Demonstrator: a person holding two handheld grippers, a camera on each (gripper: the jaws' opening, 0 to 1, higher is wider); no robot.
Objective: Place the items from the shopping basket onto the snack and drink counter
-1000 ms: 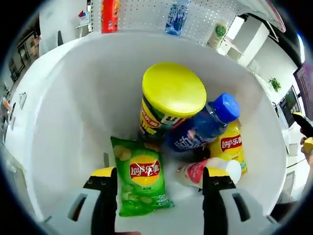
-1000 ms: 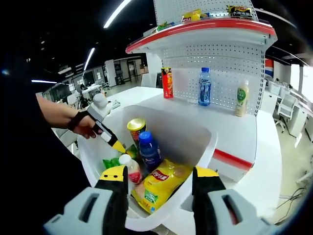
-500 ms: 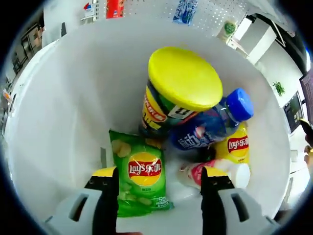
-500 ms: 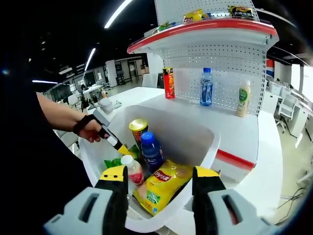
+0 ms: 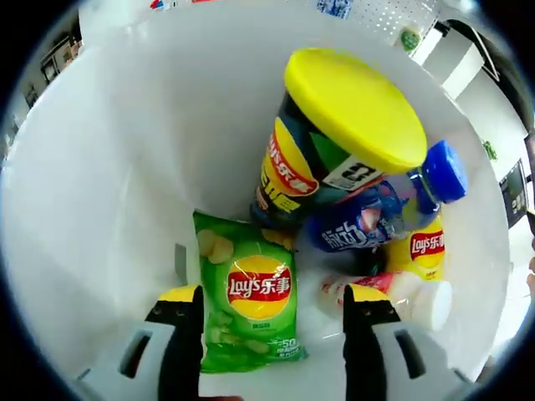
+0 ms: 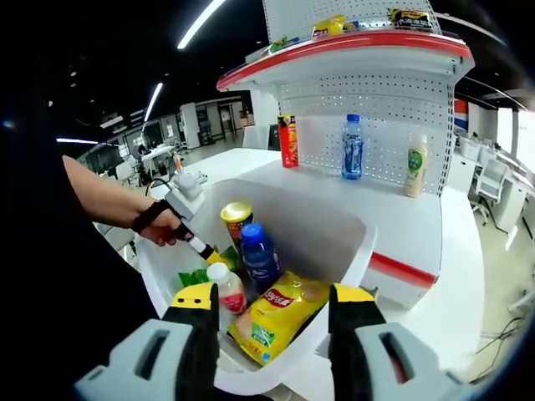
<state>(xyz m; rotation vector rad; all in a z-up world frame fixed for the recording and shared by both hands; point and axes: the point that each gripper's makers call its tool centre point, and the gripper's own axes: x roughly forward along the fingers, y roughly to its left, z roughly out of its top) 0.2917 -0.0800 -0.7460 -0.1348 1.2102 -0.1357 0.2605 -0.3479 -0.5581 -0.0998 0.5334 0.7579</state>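
Between left tongs [image 5: 270, 307] jaws, spread apart — green Lay's chip bag [image 5: 249, 303], flat on white shopping basket [image 5: 109, 167] floor. Left tongs dropped deeper over last second; bag now straddled, grab looks imminent. Bag's long axis runs along jaws, top edge pointing toward yellow-lidded chip can [image 5: 334, 146] ahead. Right tongs [image 6: 276, 307] apart, empty, hovering at basket rim.

White basket [image 5: 100, 167] holds green chip bag [image 5: 249, 302], yellow-lidded can [image 5: 334, 142], blue bottle [image 5: 393, 213] — all inside.
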